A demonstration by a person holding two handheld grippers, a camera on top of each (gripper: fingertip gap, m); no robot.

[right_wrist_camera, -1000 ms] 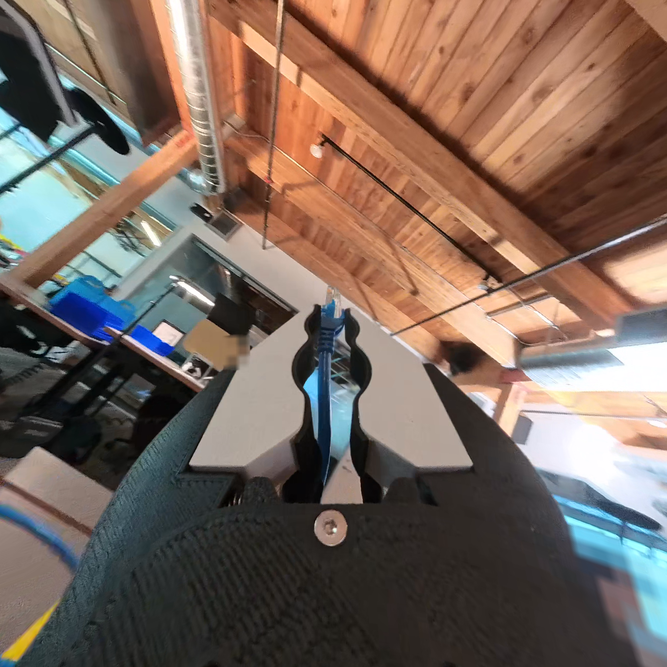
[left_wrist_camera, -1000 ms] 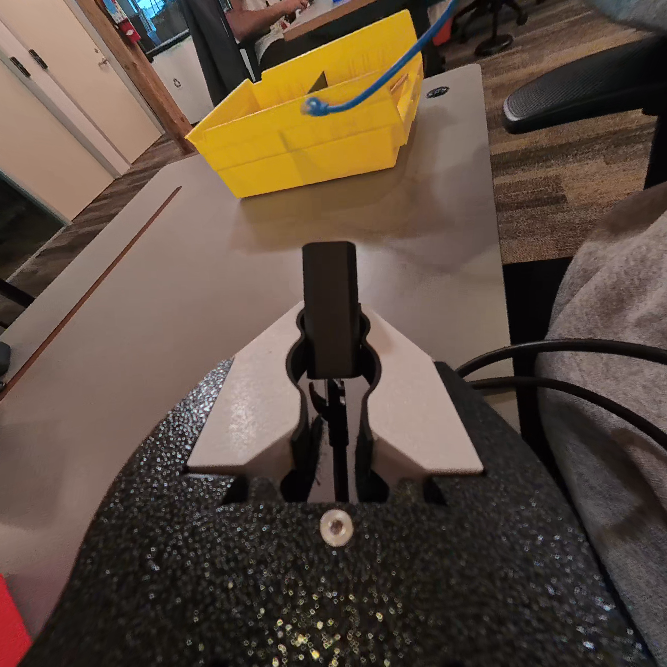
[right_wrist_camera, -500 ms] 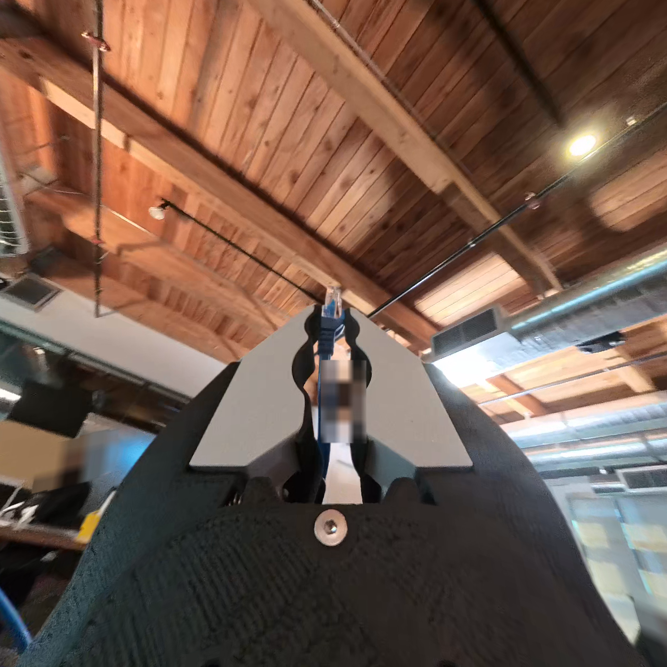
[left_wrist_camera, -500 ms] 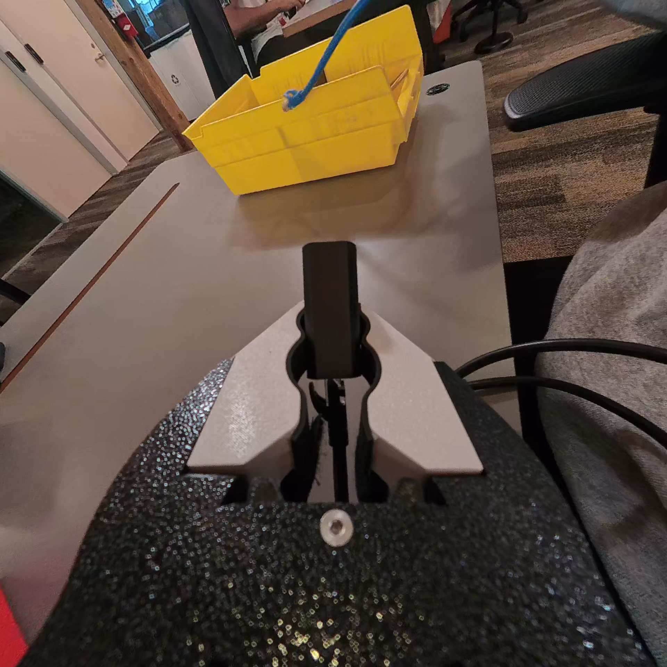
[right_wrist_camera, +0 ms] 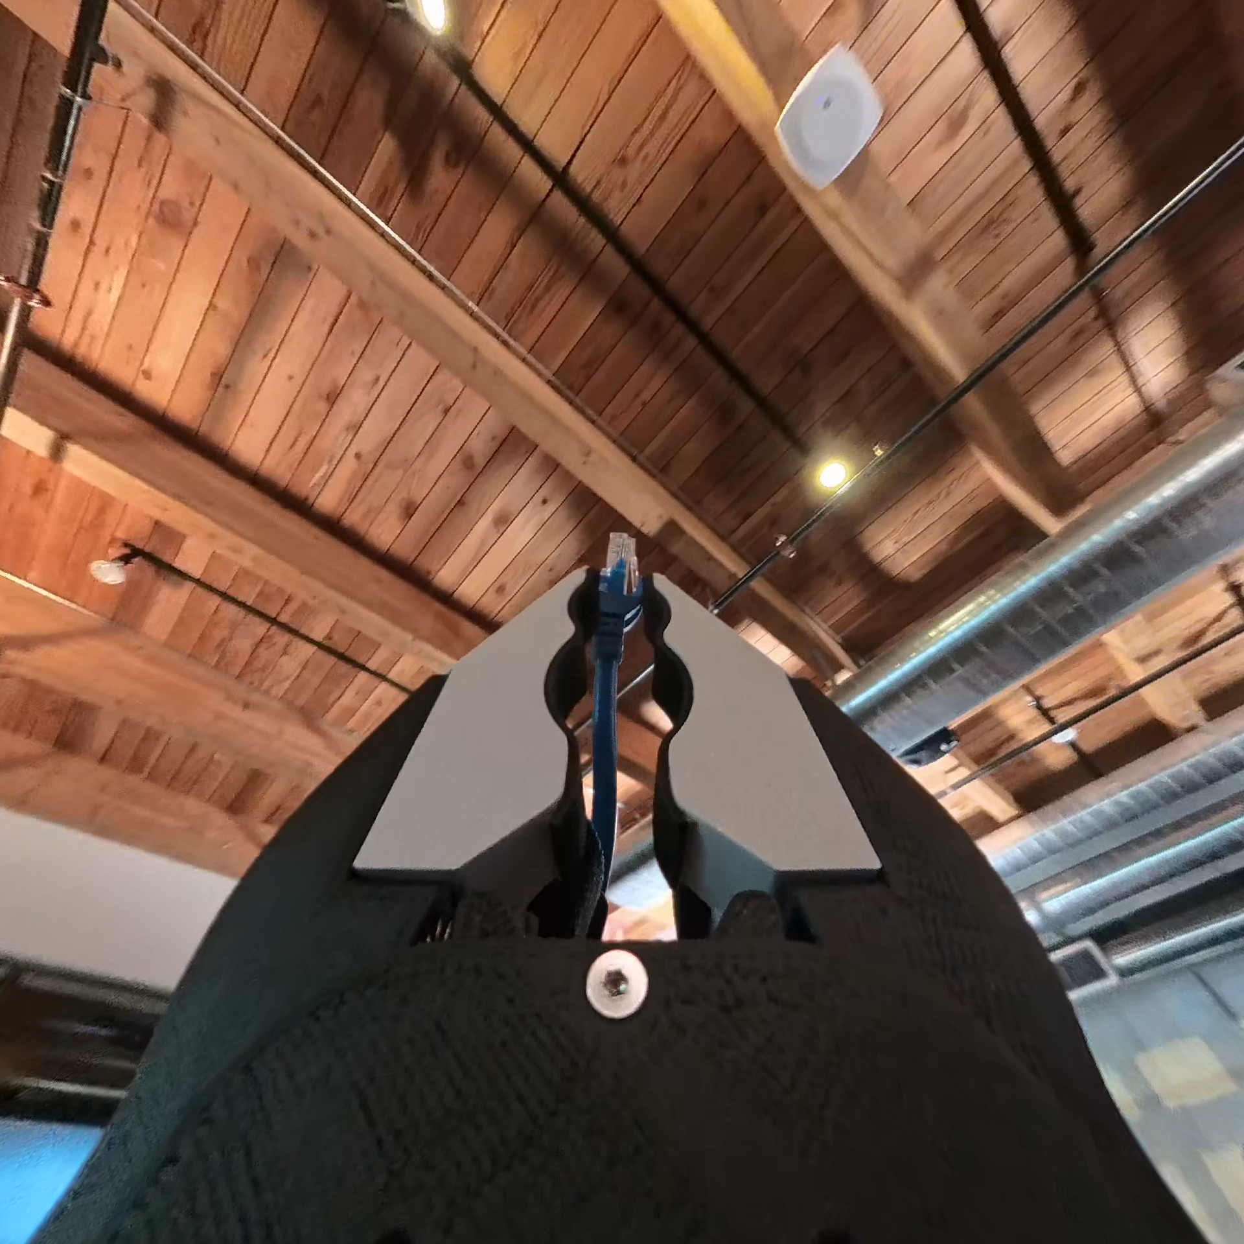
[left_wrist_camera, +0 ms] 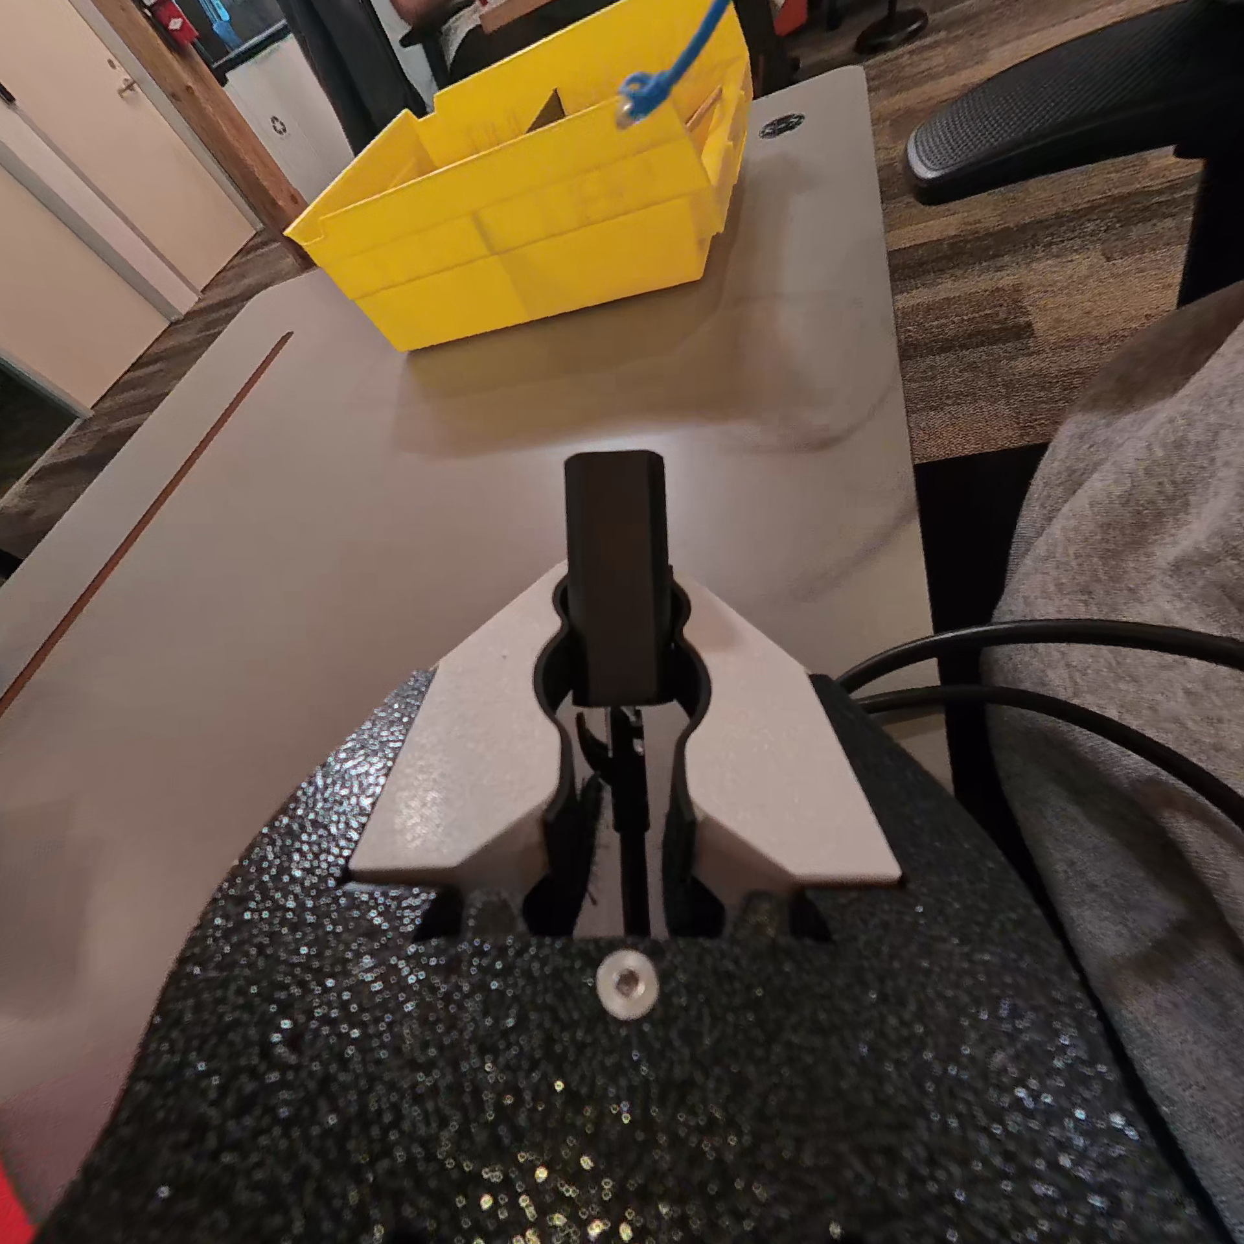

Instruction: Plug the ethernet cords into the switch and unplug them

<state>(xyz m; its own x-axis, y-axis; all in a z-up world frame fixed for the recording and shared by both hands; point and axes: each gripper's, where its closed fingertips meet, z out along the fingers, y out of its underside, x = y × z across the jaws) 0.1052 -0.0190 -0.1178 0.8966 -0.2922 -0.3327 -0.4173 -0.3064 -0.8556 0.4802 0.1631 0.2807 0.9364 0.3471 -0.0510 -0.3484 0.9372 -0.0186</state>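
While the left gripper (left_wrist_camera: 616,592) sits low over the grey bench (left_wrist_camera: 283,538), its fingers (left_wrist_camera: 485,727) are clenched on a black box-shaped piece, the switch (left_wrist_camera: 616,572), which stands out past the fingertips toward the far end of the bench. A thin black cord (left_wrist_camera: 629,808) runs back from the switch's near end between the fingers. At the far end of the bench sits a yellow bin (left_wrist_camera: 538,222) with dividers inside. In front of the bin's far right corner the free end of a blue ethernet cord (left_wrist_camera: 646,94) dangles in the air, its clear plug hanging just in front of the bin's wall; whether it touches the bin cannot be told. Two black cables (left_wrist_camera: 1050,646) curve across a grey sleeve (left_wrist_camera: 1131,606) at the near right, and a black mesh chair (left_wrist_camera: 1050,114) stands at the far right off the bench.

The right gripper (right_wrist_camera: 618,585) points up at a wooden plank ceiling (right_wrist_camera: 336,336). Its fingers (right_wrist_camera: 727,727) grasp the blue ethernet cord (right_wrist_camera: 606,707) just behind its plug (right_wrist_camera: 619,555), which pokes out beyond the fingertips, while the cord runs back between them. A white square device (right_wrist_camera: 828,114) is mounted on the ceiling at upper right, and silver ducts (right_wrist_camera: 1050,572) cross the right side.
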